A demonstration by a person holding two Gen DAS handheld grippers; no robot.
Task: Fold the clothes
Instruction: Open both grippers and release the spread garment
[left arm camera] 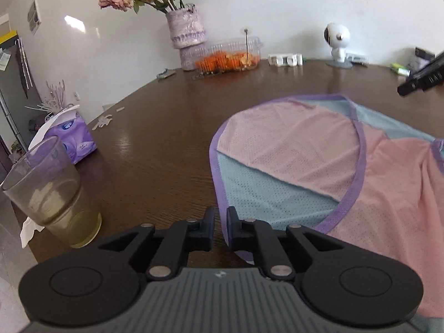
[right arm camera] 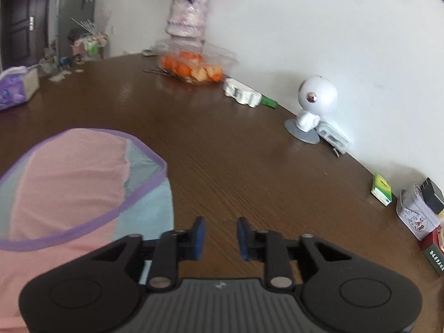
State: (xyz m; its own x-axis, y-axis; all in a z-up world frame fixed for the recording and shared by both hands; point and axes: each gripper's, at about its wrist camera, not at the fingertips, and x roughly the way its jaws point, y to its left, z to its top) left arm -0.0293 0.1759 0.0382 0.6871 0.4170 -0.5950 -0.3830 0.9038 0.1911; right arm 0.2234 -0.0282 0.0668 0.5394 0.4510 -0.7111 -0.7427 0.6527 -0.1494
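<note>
A pink and light-blue mesh garment (left arm camera: 319, 155) with purple trim lies spread on the brown wooden table (left arm camera: 155, 144). In the left wrist view my left gripper (left arm camera: 220, 222) hovers at the garment's near left edge. Its jaws stand a narrow gap apart, and the purple hem (left arm camera: 219, 188) runs down toward that gap without being pinched. In the right wrist view the same garment (right arm camera: 72, 183) fills the lower left. My right gripper (right arm camera: 221, 233) is open over bare wood just right of the cloth, with nothing between its blue pads (right arm camera: 200, 236).
A plastic cup (left arm camera: 52, 194) and a purple tissue box (left arm camera: 75, 138) stand at the table's left edge. Along the back wall are a flower vase (left arm camera: 187, 33), a clear box of oranges (left arm camera: 230, 55) and a white robot figurine (right arm camera: 313, 105). Small tins and boxes (right arm camera: 416, 213) sit at the right.
</note>
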